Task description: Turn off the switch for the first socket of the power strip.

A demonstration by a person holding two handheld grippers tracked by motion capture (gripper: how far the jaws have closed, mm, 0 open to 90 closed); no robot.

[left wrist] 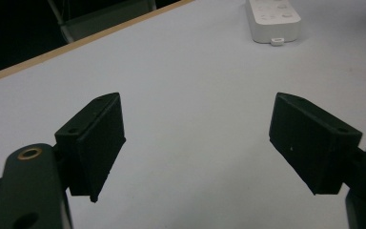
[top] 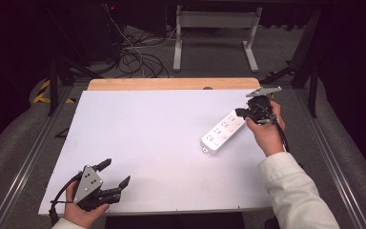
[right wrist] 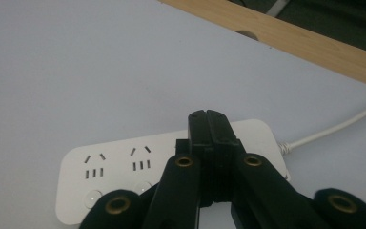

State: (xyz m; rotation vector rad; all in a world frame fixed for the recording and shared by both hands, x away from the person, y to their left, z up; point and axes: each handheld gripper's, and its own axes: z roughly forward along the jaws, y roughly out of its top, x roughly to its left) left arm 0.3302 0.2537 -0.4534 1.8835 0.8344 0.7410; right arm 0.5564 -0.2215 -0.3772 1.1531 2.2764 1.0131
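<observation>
A white power strip (top: pixel 223 131) lies slantwise on the white table top (top: pixel 147 133), right of centre, with its sockets facing up. My right gripper (top: pixel 240 113) hovers over the strip's far end, jaws pressed together with nothing between them. In the right gripper view the shut jaws (right wrist: pixel 208 116) stand above the strip (right wrist: pixel 114 164), whose white cord (right wrist: pixel 333 126) runs off to the right. My left gripper (top: pixel 116 174) rests near the front left corner of the table, jaws spread wide and empty. The left gripper view shows the open gripper (left wrist: pixel 198 143) over bare table, with the strip's near end (left wrist: pixel 272 19) far ahead.
A wooden edge (top: pixel 171 84) runs along the back of the table. Beyond it stand a metal table frame (top: pixel 214 33) and loose cables (top: pixel 133 57) on the floor. Metal rails flank the table on both sides.
</observation>
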